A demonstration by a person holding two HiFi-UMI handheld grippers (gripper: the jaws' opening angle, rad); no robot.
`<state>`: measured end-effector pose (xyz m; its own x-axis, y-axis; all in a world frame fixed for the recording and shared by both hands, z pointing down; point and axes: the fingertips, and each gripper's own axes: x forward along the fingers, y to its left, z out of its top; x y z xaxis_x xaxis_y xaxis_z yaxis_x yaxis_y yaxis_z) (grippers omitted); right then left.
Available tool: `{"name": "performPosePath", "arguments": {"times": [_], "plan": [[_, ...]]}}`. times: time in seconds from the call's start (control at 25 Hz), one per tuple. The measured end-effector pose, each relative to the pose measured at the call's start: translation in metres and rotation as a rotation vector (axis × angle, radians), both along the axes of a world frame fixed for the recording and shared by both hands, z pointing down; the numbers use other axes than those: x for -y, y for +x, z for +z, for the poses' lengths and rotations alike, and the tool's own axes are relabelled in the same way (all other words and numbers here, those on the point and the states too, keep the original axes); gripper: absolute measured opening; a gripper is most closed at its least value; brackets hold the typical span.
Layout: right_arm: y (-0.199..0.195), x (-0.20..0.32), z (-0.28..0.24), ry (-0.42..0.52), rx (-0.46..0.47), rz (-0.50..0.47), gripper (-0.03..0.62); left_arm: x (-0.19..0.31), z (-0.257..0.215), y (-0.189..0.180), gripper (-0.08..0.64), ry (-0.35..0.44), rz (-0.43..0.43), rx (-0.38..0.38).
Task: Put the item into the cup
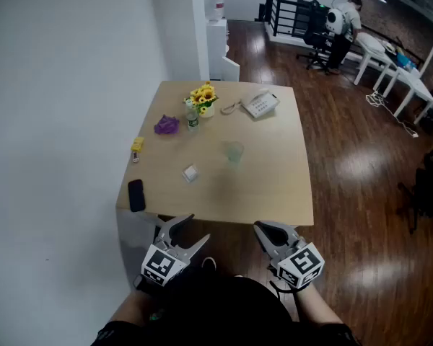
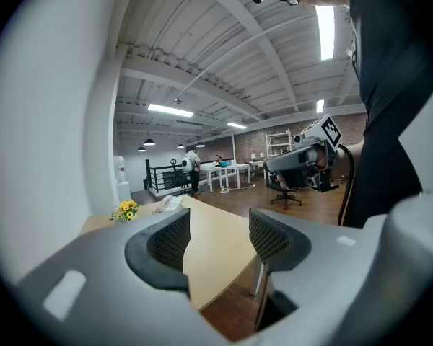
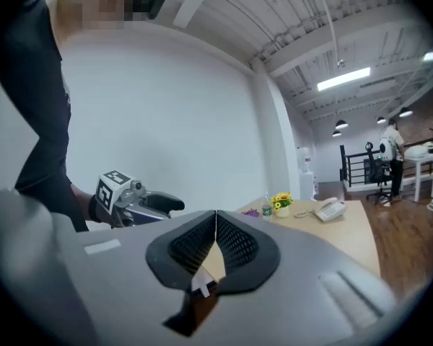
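While both grippers hang low in front of the person's body, short of the near edge of the table point(image 1: 274, 193), nothing of the task is under way. Step in hand: the approach, before any pick.

Left gripper point(image 2: 218, 242): jaws apart, roughly half spread, only the table edge and floor showing between the pads. Empty.

Right gripper point(image 3: 216, 225): jaws clenched tip to tip, gripping nothing. A pale scrap shows through the gap below the pads, probably something beyond them, too small to tell.

Task's things, head view:
- Cup point(image 1: 234, 152), clear and upright, near the middle of the table.
- Small white item point(image 1: 190, 173), lying flat on the wood to the cup's left and a little nearer the person, apart from it.

I take the white piece for the item to go in. A yellow piece point(image 1: 137, 145), a purple wad point(image 1: 166, 125) and a black phone point(image 1: 136, 194) also lie along the left side. Flowers point(image 1: 203, 96) and a desk telephone point(image 1: 260, 104) stand near the far edge, out of the way.

Next move, as I judge it: reach over the near edge. The left gripper looks readier, being already spread and on the item's side. Its jaws need to come down astride the white item, close, lift, then carry right to the cup's mouth. The item sits low, so the pads must come nearly to the tabletop. The cup looks light, and a knock could tip it.
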<state>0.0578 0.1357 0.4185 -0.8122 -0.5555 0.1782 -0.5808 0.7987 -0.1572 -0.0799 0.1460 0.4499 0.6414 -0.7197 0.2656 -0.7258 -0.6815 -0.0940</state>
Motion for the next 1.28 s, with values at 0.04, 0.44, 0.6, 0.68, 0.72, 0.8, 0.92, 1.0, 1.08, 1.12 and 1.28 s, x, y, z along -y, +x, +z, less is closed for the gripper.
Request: {"name": "performPosePath", "arguments": {"times": [0.04, 0.44, 0.6, 0.68, 0.72, 0.8, 0.92, 1.0, 1.08, 1.12, 1.28], "plan": [[0.001, 0.008, 0.000, 0.005, -0.006, 0.006, 0.009, 0.009, 0.000, -0.004, 0.252, 0.004, -0.007, 0.001], [-0.018, 0.091, 0.007, 0.025, -0.079, 0.022, 0.051, 0.110, 0.017, -0.057, 0.250, 0.024, -0.066, 0.014], [-0.030, 0.144, 0.008, 0.009, -0.085, 0.054, 0.051, 0.176, 0.053, -0.090, 0.250, -0.017, -0.083, 0.037], [-0.036, 0.174, 0.013, -0.007, -0.101, 0.073, 0.052, 0.210, 0.073, -0.105, 0.250, -0.055, -0.078, 0.048], [-0.040, 0.188, 0.015, -0.015, -0.109, 0.084, 0.052, 0.224, 0.083, -0.111, 0.250, -0.076, -0.069, 0.062], [-0.048, 0.210, 0.018, -0.025, -0.114, 0.106, 0.051, 0.245, 0.103, -0.120, 0.250, -0.119, -0.043, 0.097], [-0.056, 0.240, 0.024, -0.045, -0.118, 0.126, 0.051, 0.276, 0.136, -0.129, 0.250, -0.182, -0.030, 0.137], [-0.059, 0.254, 0.034, -0.079, -0.133, 0.125, 0.051, 0.290, 0.162, -0.135, 0.251, -0.244, -0.037, 0.153], [-0.058, 0.266, 0.044, -0.108, -0.149, 0.121, 0.052, 0.301, 0.189, -0.138, 0.252, -0.309, -0.033, 0.175], [-0.058, 0.274, 0.049, -0.118, -0.155, 0.118, 0.051, 0.305, 0.202, -0.138, 0.252, -0.340, -0.026, 0.187], [-0.059, 0.299, 0.062, -0.151, -0.169, 0.090, 0.051, 0.314, 0.250, -0.132, 0.278, -0.437, 0.001, 0.266]]}}
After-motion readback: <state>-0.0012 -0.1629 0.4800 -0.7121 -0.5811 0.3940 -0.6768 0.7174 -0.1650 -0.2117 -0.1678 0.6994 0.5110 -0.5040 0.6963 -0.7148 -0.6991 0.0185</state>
